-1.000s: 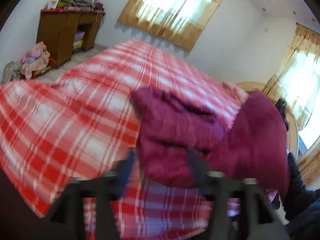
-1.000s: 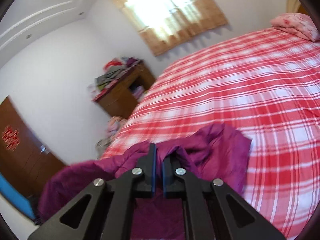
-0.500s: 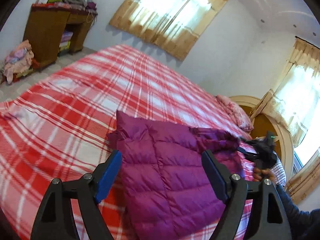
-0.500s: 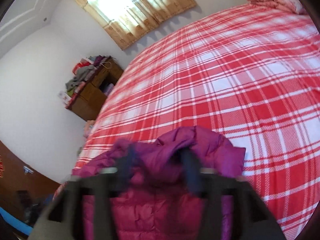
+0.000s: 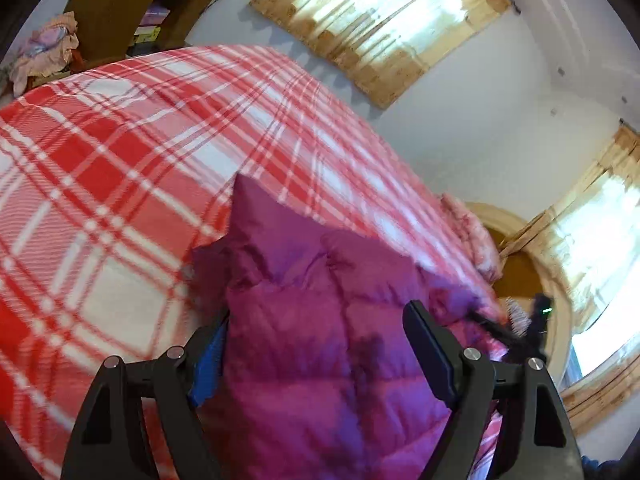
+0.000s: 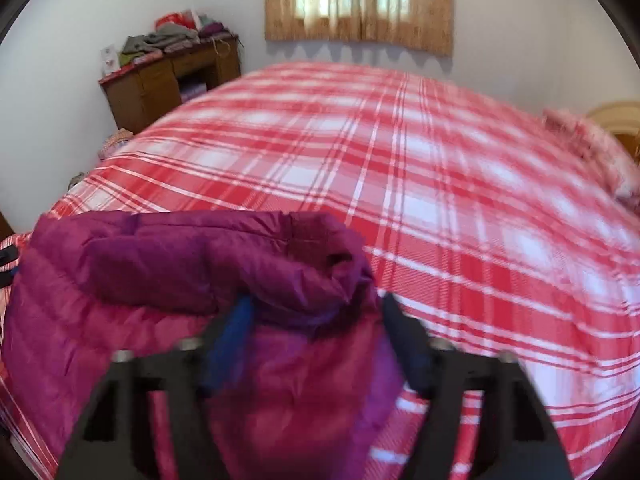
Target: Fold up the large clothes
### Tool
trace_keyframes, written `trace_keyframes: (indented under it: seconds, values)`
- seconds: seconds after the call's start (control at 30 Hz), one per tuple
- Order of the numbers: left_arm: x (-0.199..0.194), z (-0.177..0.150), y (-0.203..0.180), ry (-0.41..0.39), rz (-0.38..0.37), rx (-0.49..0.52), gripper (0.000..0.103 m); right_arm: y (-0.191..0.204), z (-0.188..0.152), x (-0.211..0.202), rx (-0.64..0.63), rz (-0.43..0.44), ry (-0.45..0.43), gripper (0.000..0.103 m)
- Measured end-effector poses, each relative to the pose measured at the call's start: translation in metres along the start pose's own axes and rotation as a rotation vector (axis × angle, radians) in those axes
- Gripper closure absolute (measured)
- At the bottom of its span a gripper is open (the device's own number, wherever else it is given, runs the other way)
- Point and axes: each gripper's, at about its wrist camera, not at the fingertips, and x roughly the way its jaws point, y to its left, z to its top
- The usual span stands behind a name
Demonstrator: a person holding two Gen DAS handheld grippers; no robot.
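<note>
A magenta quilted puffer jacket (image 5: 304,288) lies on the red plaid bed (image 5: 120,168), its near part bunched up. My left gripper (image 5: 320,350) stands open and low over the jacket, whose body fills the gap between the wide-set fingers. In the right wrist view, the jacket's rolled-up end (image 6: 224,264) lies in front of my right gripper (image 6: 318,340). Its jaws are closing with a fold of fabric between them, and the pads look apart from it in the blur. The right gripper (image 5: 536,320) also shows in the left wrist view, at the jacket's far right edge.
A pink pillow (image 6: 592,148) lies at the head of the bed by a rounded wooden headboard (image 5: 516,264). A brown desk (image 6: 168,80) piled with clothes stands against the far wall, with more clothes heaped on the floor (image 5: 44,52). Curtained windows (image 6: 360,0) are behind.
The right gripper, shut on jacket fabric a second ago, opened and let it go; its jaws now stand narrower again. The jacket dropped flat on the bed, and both grippers sank toward it.
</note>
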Motion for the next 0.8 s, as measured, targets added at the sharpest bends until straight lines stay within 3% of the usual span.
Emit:
trace_keyframes:
  seconds: [0.03, 0.07, 0.1, 0.17, 0.27, 0.3, 0.37, 0.43, 0.6, 0.8]
  values:
    - [0.004, 0.001, -0.004, 0.006, -0.014, 0.002, 0.021, -0.002, -0.001, 0.006, 0.024, 0.025, 0.018, 0.092]
    - [0.006, 0.002, -0.006, 0.015, -0.028, 0.006, 0.022, -0.003, -0.003, 0.008, 0.044, 0.034, 0.017, 0.095]
    - [0.009, 0.003, -0.014, 0.019, -0.043, 0.032, 0.034, -0.003, -0.005, 0.005, 0.050, 0.015, -0.004, 0.095]
    - [0.009, 0.007, -0.028, 0.004, 0.002, 0.106, 0.052, -0.005, -0.011, -0.002, 0.066, -0.053, -0.047, 0.095]
    - [0.015, 0.012, -0.039, -0.053, 0.140, 0.175, 0.053, -0.011, -0.023, 0.008, 0.091, -0.162, -0.021, 0.094]
    - [0.022, 0.013, -0.040, -0.060, 0.221, 0.188, 0.053, -0.011, -0.026, 0.014, 0.092, -0.166, -0.009, 0.094]
    - [0.038, 0.009, -0.034, -0.043, 0.340, 0.191, 0.053, -0.010, -0.032, 0.023, 0.081, -0.184, -0.008, 0.094]
    - [0.052, 0.002, -0.022, -0.020, 0.399, 0.189, 0.053, -0.008, -0.033, 0.028, 0.069, -0.207, -0.010, 0.094]
    - [0.070, -0.006, -0.015, -0.028, 0.476, 0.205, 0.052, -0.007, -0.033, 0.037, 0.076, -0.219, -0.005, 0.094]
    - [0.068, 0.000, -0.016, 0.018, 0.476, 0.216, 0.052, -0.010, -0.030, 0.036, 0.085, -0.217, 0.007, 0.091]
